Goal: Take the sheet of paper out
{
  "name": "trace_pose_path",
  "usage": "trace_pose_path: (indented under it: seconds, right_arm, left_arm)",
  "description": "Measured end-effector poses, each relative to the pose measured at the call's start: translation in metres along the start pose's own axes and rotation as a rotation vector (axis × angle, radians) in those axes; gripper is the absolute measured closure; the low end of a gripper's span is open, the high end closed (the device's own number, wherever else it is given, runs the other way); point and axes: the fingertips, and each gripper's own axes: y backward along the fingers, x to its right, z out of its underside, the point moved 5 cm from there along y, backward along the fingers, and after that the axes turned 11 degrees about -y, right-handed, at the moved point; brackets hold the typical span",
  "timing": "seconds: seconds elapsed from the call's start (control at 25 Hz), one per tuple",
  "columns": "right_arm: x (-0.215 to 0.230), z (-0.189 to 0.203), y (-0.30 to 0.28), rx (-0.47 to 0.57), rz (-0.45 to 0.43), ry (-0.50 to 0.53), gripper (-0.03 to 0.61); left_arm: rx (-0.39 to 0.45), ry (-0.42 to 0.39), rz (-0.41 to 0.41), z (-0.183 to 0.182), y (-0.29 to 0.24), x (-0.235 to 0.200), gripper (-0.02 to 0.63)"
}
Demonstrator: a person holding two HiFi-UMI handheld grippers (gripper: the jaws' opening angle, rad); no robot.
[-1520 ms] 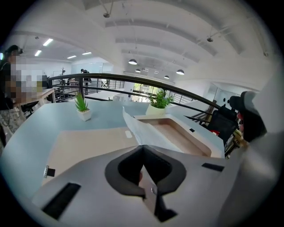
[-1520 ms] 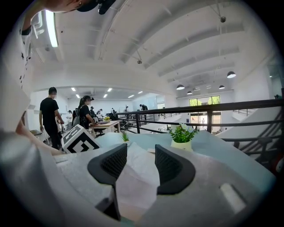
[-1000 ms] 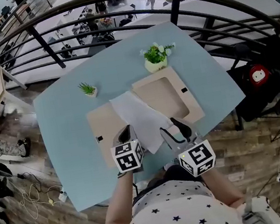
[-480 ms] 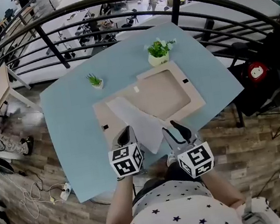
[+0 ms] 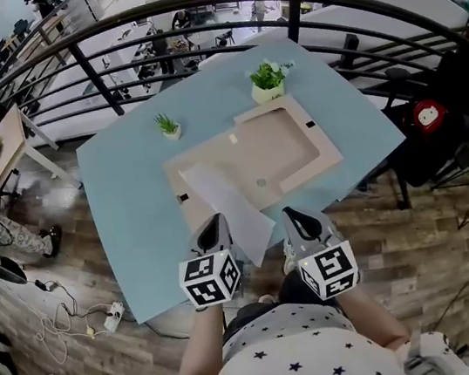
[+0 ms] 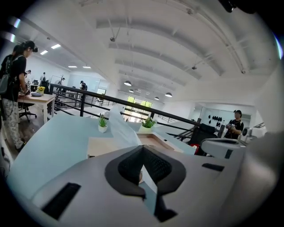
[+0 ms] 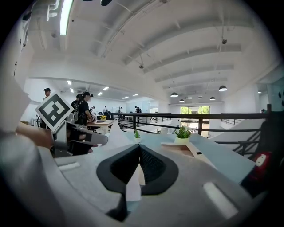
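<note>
The white sheet of paper [image 5: 226,201] lies slanted over the near edge of the tan board frame [image 5: 304,152] on the light blue table [image 5: 132,207], and its near end hangs past the table edge. My left gripper [image 5: 214,230] is shut on the sheet's near left edge. In the left gripper view the sheet [image 6: 120,129] rises out of the closed left gripper [image 6: 143,153]. My right gripper [image 5: 296,219] is shut on the sheet's near right part. A strip of the sheet [image 7: 132,185] shows pinched in the right gripper [image 7: 140,153].
Two small potted plants [image 5: 169,125] [image 5: 268,81] stand at the far side of the table. A black railing [image 5: 189,8] curves behind the table, and a wooden floor lies around it. People stand at desks in the distance [image 6: 15,84].
Both grippers have drawn back toward me, and the sheet has slid off the tan frame with them. The right gripper, open before, has shut on the sheet.
</note>
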Motion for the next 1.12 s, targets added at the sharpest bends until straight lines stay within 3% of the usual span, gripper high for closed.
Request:
trace_pose_path:
  seconds: [0.2,0.64,1.12]
  right_arm:
    - [-0.014,0.006,0.016,0.005,0.011,0.004,0.571]
    - [-0.023,0.014,0.046,0.008,0.021,0.027,0.572]
    - [-0.021,0.012,0.048,0.008,0.016,0.044,0.572]
  left_arm:
    - [0.025,-0.032,0.025,0.002,0.03,0.006,0.614]
    - [0.078,0.011,0.074,0.008,0.071,0.024,0.614]
    - [0.104,0.015,0.079,0.004,0.081,0.032,0.614]
